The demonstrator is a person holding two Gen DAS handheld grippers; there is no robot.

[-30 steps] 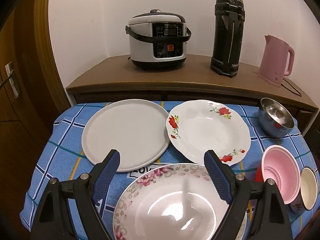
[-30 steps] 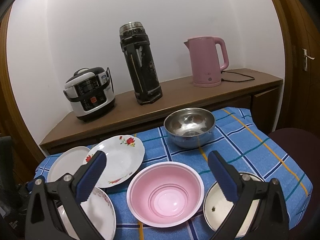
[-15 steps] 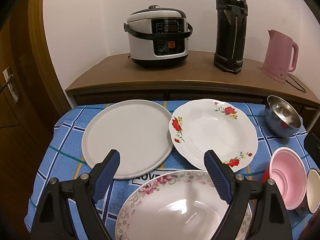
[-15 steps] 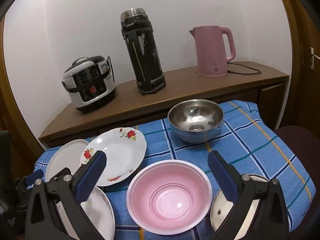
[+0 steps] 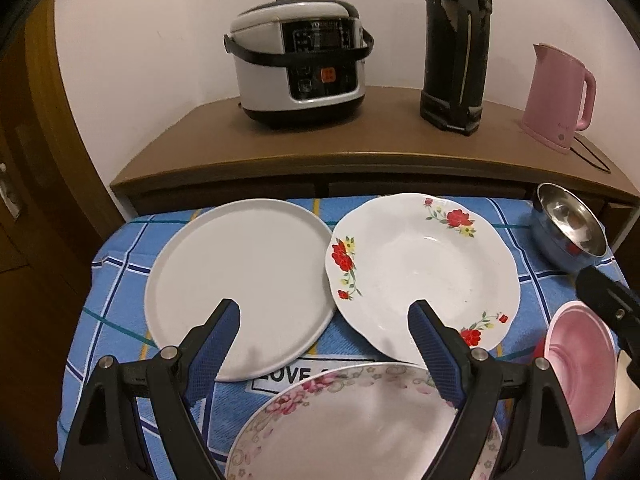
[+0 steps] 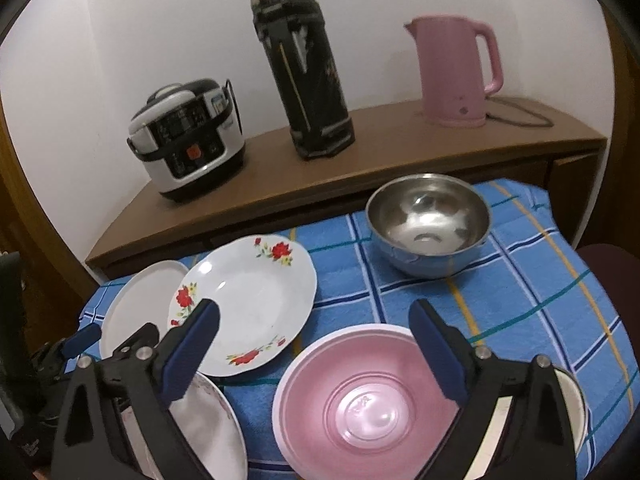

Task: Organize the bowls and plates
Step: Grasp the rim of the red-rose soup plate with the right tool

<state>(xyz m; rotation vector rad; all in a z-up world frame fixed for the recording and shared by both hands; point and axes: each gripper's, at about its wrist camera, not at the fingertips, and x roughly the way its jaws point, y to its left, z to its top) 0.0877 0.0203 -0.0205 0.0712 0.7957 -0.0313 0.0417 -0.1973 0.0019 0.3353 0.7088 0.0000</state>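
Note:
On the blue checked tablecloth lie a plain white plate, a white plate with red flowers, a pink-flowered plate, a pink bowl, a steel bowl and a cream bowl. My left gripper is open and empty, above the near edges of the plates. My right gripper is open and empty, just above the pink bowl's far rim. The left gripper also shows in the right wrist view.
Behind the table runs a wooden sideboard with a rice cooker, a black thermos and a pink kettle with its cord. A wooden door stands at the left. A dark chair is at the right.
Both grippers have moved forward and lower over the table, so the dishes look larger and nearer. Both stay open and empty.

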